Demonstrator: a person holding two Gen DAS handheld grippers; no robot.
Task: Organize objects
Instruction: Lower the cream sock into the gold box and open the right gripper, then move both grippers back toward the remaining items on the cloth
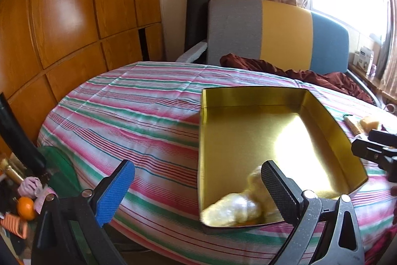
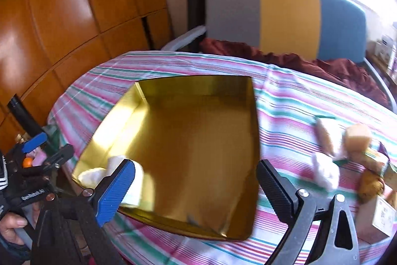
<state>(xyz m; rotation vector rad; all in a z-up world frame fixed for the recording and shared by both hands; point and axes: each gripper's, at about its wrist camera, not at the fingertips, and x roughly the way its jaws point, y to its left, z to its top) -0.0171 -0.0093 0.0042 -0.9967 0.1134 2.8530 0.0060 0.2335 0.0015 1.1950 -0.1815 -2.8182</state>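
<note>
The remaining snacks (image 2: 347, 155) lie in a loose heap on the striped surface (image 2: 285, 101), to the right of the gold tin (image 2: 198, 140) and nearer the right claw (image 2: 196, 188). Both claws are spread and hold nothing. 1 wrapped bundle (image 1: 233, 210), blurred, already sits in the tin's near corner beside the left claw (image 1: 198, 193).

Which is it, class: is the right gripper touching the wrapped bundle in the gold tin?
Cannot tell. In the right wrist view the open right gripper has its blue finger overlapping the bundle in the tin; no gap or contact shows.
</note>
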